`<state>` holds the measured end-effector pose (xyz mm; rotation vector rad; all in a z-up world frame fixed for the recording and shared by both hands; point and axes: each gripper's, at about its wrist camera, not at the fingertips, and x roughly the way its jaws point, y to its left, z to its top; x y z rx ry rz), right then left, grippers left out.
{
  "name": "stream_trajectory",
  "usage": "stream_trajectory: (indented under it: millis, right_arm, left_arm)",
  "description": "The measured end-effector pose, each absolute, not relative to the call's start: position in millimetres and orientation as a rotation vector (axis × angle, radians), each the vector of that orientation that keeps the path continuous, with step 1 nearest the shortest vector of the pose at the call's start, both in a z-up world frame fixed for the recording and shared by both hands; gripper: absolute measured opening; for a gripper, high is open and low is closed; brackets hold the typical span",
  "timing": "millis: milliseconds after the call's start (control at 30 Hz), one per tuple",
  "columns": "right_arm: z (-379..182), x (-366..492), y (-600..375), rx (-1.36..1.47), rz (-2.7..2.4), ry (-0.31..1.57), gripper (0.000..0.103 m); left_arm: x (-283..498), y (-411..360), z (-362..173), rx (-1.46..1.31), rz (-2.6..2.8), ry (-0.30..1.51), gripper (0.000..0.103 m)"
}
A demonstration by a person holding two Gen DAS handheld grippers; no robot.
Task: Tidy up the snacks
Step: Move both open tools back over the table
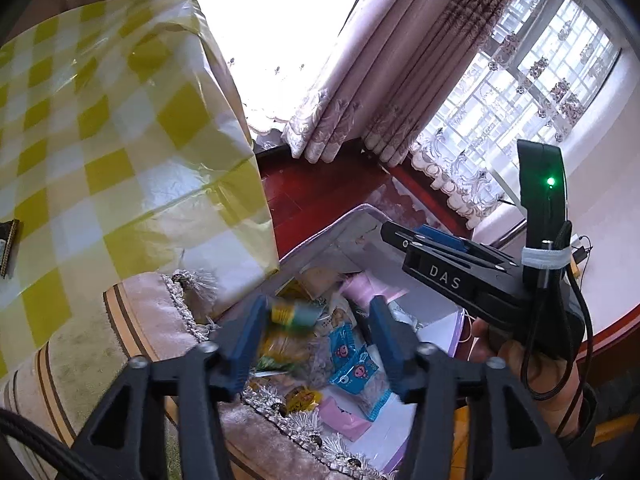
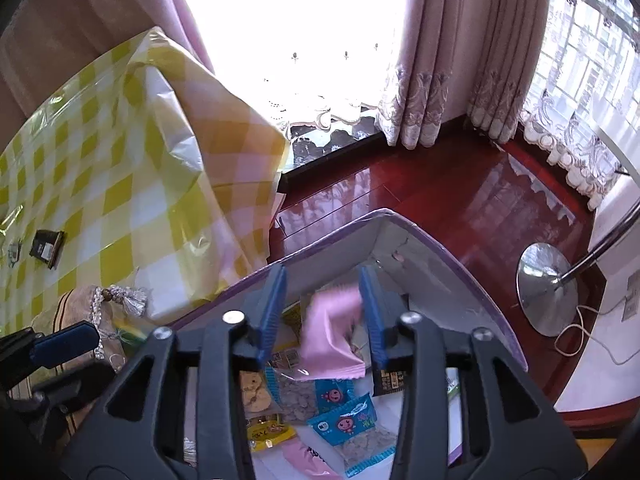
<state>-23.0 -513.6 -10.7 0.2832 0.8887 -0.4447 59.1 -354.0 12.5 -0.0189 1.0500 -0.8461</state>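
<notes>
A white box with a purple rim (image 1: pixel 360 210) (image 2: pixel 440 248) stands on the floor and holds several snack packets, among them blue ones with a pink face (image 1: pixel 352 364) (image 2: pixel 348 420) and a yellow one (image 2: pixel 268 432). My left gripper (image 1: pixel 318 308) hangs open over the box. A blurred yellow-green packet (image 1: pixel 296 312) is loose between its blue pads, nearer the left one. My right gripper (image 2: pixel 322 280) is open above the box too. A blurred pink packet (image 2: pixel 328 320) lies between its fingers, against the right pad and clear of the left. A hand holds the right gripper (image 1: pixel 420 240).
A table under a yellow-and-white checked cloth (image 2: pixel 100 160) stands left of the box, with a small dark packet (image 2: pixel 47 248) on it. A striped, tasselled cushion (image 1: pixel 140 320) adjoins the box. A metal lamp base (image 2: pixel 548 288) and cable sit on the red wood floor.
</notes>
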Motion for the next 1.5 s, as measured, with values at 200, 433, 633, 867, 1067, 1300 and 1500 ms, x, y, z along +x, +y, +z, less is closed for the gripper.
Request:
stream_trajectory:
  millis: [200,433,633,867,1067,1300,1500]
  right_arm:
    - [-12.1,-19.6,-510.3,0.284,-0.437,0.889,0.060]
    - [-10.2,-19.9,-505.4,0.277,-0.420,0.886,0.066]
    - [-9.3,-16.2,-499.4,0.266,-0.409,0.892,0.068]
    - [-8.0,-9.6,-485.5,0.247,-0.381,0.900,0.068]
    - [-8.1,0.4,-469.3,0.226,-0.347,0.914,0.069]
    - [-6.6,15.3,-438.2,0.181,-0.274,0.924,0.073]
    - [-5.3,29.7,-407.5,0.137,-0.206,0.934,0.075]
  left_arm:
    - [62.8,-347.2,9.5,-0.054,-0.814,1.064,0.057]
    - [65.9,-344.3,11.2,-0.060,-0.802,1.053,0.057]
    - [70.8,-330.4,16.0,-0.084,-0.773,1.038,0.057]
    - [82.5,-306.0,18.2,-0.120,-0.722,1.020,0.057]
    - [94.9,-274.6,18.3,-0.166,-0.657,1.007,0.057]
    - [109.9,-231.4,16.5,-0.231,-0.572,1.001,0.057]
    - [125.4,-177.8,11.1,-0.305,-0.462,0.997,0.057]
